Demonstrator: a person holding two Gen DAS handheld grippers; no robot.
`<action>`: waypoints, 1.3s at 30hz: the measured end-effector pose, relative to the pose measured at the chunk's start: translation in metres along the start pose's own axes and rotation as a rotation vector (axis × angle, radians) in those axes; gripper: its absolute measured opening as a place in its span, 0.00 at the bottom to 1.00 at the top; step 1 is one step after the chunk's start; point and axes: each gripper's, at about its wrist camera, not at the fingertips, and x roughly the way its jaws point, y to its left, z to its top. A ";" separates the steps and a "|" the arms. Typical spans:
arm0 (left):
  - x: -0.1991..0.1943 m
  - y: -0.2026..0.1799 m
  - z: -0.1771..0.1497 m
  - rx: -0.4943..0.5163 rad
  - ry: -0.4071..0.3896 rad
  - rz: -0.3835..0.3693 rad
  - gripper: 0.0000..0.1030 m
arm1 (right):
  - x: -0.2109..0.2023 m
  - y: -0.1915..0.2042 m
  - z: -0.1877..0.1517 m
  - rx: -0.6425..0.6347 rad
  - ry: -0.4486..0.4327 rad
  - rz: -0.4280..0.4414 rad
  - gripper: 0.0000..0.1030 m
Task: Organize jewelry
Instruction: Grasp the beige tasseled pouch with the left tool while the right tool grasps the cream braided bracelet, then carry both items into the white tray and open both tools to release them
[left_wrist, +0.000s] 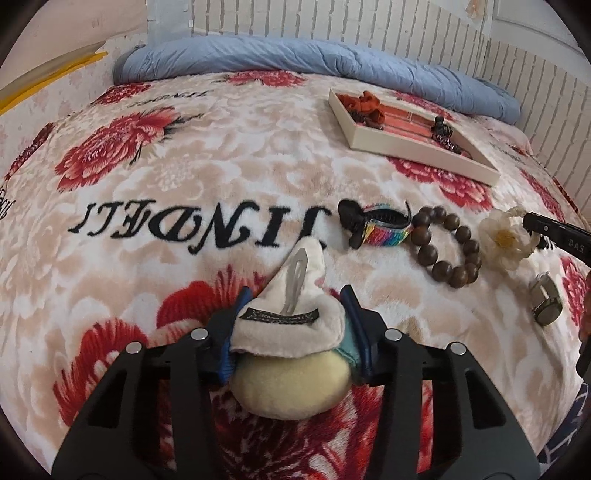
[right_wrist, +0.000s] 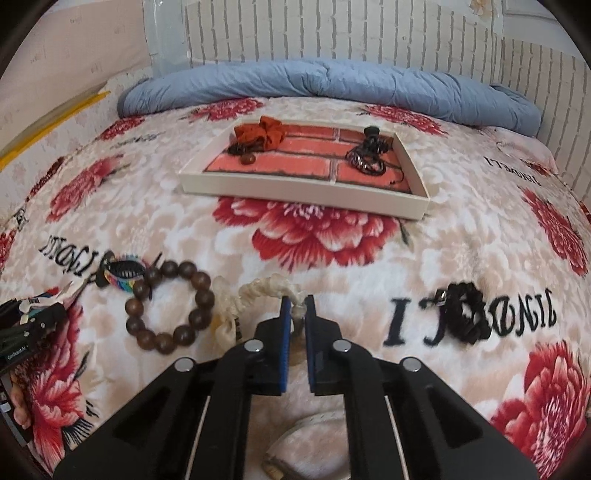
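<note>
Already the left gripper (left_wrist: 291, 310) pinches a cream plush hair clip with a metal snap blade (left_wrist: 291, 317), and the right gripper (right_wrist: 297, 314) is pressed shut on a cream fabric-flower hair tie (right_wrist: 258, 291), both just above the floral fleece blanket (right_wrist: 314, 236). Beside them lie a brown wooden bead bracelet (right_wrist: 170, 306), a rainbow-striped claw clip (right_wrist: 122, 277) and a black scrunchie (right_wrist: 467, 317). Well beyond, the shallow white tray with brick-pattern lining (right_wrist: 295, 194) holds an orange scrunchie (right_wrist: 260, 134) and dark hair ties (right_wrist: 365, 155); most pieces seem still unsorted.
</note>
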 end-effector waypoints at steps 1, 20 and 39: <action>-0.002 -0.001 0.002 0.000 -0.006 0.000 0.46 | 0.000 -0.002 0.003 -0.001 -0.004 0.005 0.07; 0.008 -0.064 0.151 0.078 -0.166 0.020 0.46 | 0.021 -0.057 0.116 -0.022 -0.129 -0.032 0.07; 0.175 -0.151 0.245 0.167 -0.018 -0.036 0.46 | 0.141 -0.126 0.183 0.106 -0.119 -0.040 0.07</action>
